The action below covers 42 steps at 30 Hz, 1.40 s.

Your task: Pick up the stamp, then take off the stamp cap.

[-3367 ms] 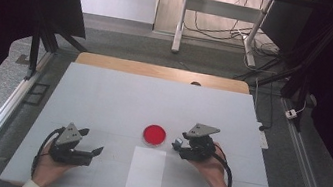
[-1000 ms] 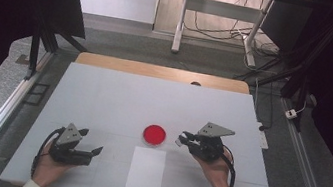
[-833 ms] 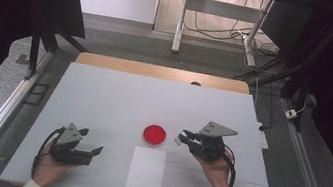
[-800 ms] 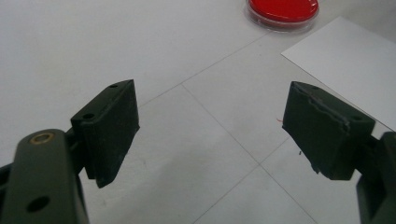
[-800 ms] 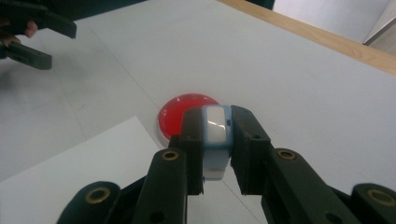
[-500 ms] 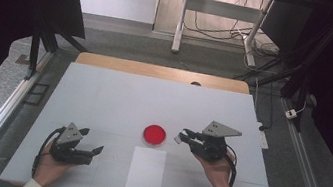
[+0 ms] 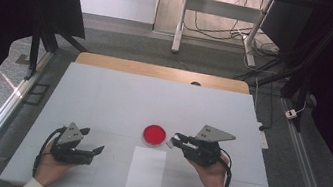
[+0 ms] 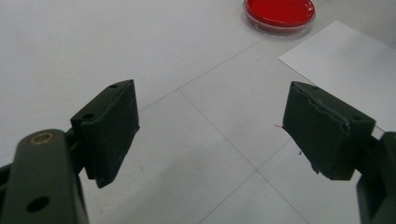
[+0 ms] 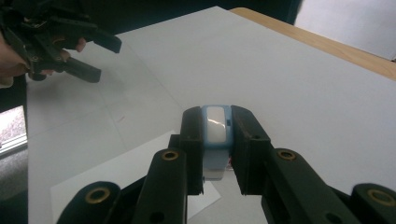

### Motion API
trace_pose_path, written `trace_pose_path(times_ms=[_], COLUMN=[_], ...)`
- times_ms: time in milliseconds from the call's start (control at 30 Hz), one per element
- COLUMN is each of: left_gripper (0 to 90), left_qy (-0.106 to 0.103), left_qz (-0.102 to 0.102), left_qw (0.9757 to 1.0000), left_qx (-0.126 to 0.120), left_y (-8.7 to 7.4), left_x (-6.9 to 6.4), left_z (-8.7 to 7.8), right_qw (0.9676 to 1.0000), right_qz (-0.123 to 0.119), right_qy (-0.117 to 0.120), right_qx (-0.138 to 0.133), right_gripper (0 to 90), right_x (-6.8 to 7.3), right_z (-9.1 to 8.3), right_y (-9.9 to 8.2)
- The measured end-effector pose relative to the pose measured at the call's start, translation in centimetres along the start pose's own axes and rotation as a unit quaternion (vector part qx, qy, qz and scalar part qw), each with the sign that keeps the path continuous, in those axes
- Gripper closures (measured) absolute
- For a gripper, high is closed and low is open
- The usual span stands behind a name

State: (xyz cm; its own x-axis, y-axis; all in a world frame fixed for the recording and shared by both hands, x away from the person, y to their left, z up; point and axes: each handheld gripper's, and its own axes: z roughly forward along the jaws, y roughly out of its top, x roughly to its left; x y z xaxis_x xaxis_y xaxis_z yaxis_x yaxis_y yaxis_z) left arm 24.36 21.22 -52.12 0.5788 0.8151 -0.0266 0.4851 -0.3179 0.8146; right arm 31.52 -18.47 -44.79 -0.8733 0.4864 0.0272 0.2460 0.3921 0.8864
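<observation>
right gripper [image 7: 173, 141] pinching small pale-blue-and-white plastic block [image 9: 215, 140] | has edged left, now just beside round red-filled clear dish [image 7: 154, 134] | left gripper [image 7: 100, 149] spread, idle | drop-off looks close

White sheet [image 7: 146, 170] on table [image 7: 118, 96]

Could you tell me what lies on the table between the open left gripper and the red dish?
Nothing stands there: in the left gripper view, bare white table runs from the left gripper to the red dish; the white paper sheet lies beside that stretch.
</observation>
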Motion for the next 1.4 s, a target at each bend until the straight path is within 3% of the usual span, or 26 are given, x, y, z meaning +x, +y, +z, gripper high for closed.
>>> trace_pose_path(times_ms=[167, 633, 833, 1400], left_gripper=[18.5, 18.5, 18.5, 18.6], left_qy=[0.0, -0.002, -0.002, -0.005], left_qz=[-0.002, 0.002, 0.003, 0.006], left_qw=[1.0, 1.0, 1.0, 1.0], left_qx=[0.001, 0.003, 0.004, 0.0], left_y=[0.0, 0.1, 0.1, 0.4], left_x=[0.0, -0.2, -0.2, -0.6], left_z=[0.0, 0.2, 0.2, 0.2], right_qw=[0.9998, 0.9993, 0.999, 0.9991], right_qz=[-0.005, -0.012, -0.014, -0.012], right_qy=[0.017, 0.036, 0.038, 0.032], right_qx=[0.003, 0.0, -0.019, -0.024], right_gripper=[74.7, 74.7, 74.7, 74.7], right_x=[0.9, 2.5, 3.0, 2.9], right_z=[0.6, 1.7, 1.9, 2.1], right_y=[0.1, 0.2, 0.3, 0.2])
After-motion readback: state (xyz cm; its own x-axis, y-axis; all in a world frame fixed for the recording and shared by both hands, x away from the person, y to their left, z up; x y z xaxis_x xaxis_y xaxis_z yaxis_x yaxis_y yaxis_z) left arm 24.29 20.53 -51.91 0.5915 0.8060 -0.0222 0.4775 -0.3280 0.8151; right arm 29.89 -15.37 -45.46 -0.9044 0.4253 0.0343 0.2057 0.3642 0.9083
